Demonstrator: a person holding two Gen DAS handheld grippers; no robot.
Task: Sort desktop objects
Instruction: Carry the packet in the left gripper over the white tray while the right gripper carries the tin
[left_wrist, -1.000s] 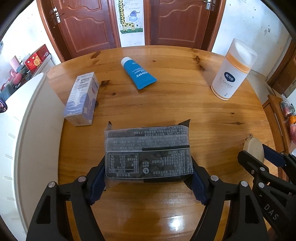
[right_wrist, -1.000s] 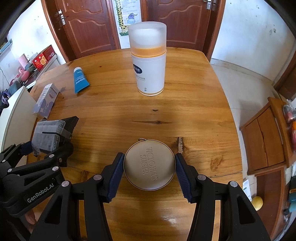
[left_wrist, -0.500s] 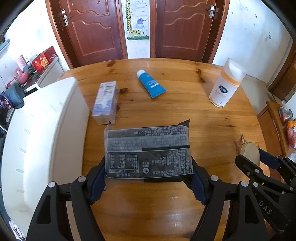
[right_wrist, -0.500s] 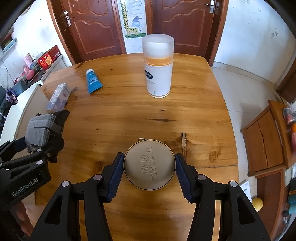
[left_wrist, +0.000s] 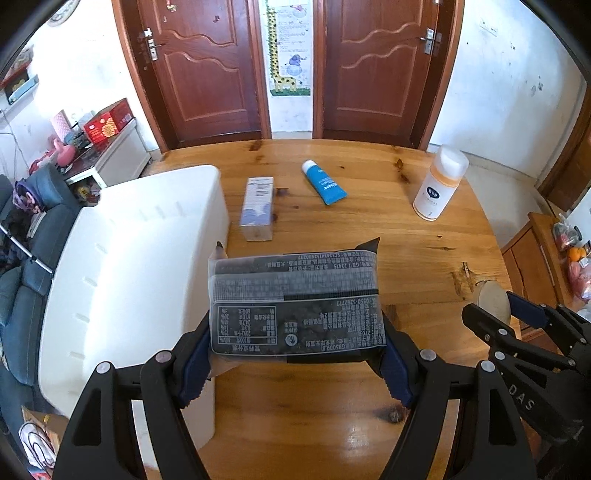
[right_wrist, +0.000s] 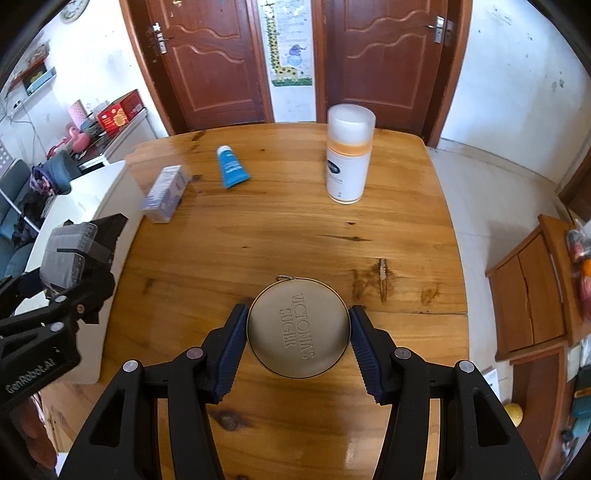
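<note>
My left gripper (left_wrist: 295, 354) is shut on a dark printed packet (left_wrist: 295, 302) and holds it above the round wooden table (left_wrist: 369, 229), beside a white bin (left_wrist: 129, 266) on the left. My right gripper (right_wrist: 297, 336) is shut on a round beige tin (right_wrist: 298, 326) marked "VICTORIA'S SUGER", held above the table's near part. A small pale box (left_wrist: 256, 206), a blue tube (left_wrist: 325, 182) and a white bottle with an orange band (left_wrist: 437, 184) stand farther back on the table. The packet (right_wrist: 74, 251) and left gripper show at the left of the right wrist view.
The white bin (right_wrist: 92, 206) stands against the table's left edge. Two brown doors (left_wrist: 199, 66) are behind the table. A wooden cabinet (right_wrist: 532, 295) stands at the right. A sofa and clutter (left_wrist: 26, 229) lie at the far left.
Both grippers have risen and drawn back with their loads, so the table looks farther away. My left gripper has shifted left, and more of the white bin shows.
</note>
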